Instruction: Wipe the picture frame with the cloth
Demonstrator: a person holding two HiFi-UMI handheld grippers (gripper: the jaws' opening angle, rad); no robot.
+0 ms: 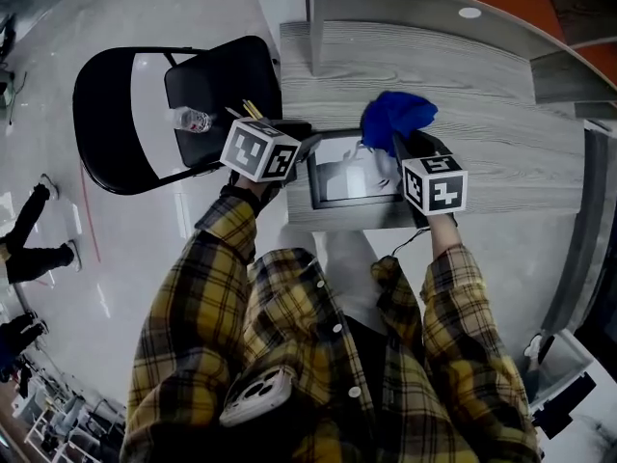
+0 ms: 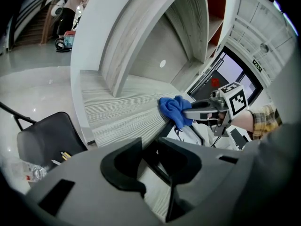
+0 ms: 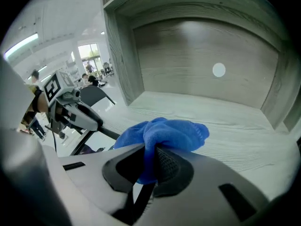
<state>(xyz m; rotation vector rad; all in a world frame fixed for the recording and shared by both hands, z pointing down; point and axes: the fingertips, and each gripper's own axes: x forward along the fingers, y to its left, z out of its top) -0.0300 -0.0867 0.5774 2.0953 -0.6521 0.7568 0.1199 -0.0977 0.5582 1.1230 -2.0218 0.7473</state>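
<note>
The black picture frame (image 1: 351,204), its glass reflecting light, stands on the edge of a grey wood-grain shelf (image 1: 453,75). My left gripper (image 1: 307,149) is shut on the frame's left edge; in the left gripper view the black edge (image 2: 168,127) runs between the jaws (image 2: 149,147). My right gripper (image 1: 397,144) is shut on a bunched blue cloth (image 1: 397,116) at the frame's top right corner. The cloth (image 3: 164,131) fills the right jaws (image 3: 153,150), with the frame's edge (image 3: 106,133) just left of it. The cloth (image 2: 175,109) also shows beyond the left jaws.
A black folding chair (image 1: 125,114) stands left of the shelf, with a plastic bottle (image 1: 193,120) and some thin sticks on its seat. A vertical divider (image 1: 316,17) rises from the shelf behind the frame. The shelf's back wall (image 3: 202,60) closes the alcove.
</note>
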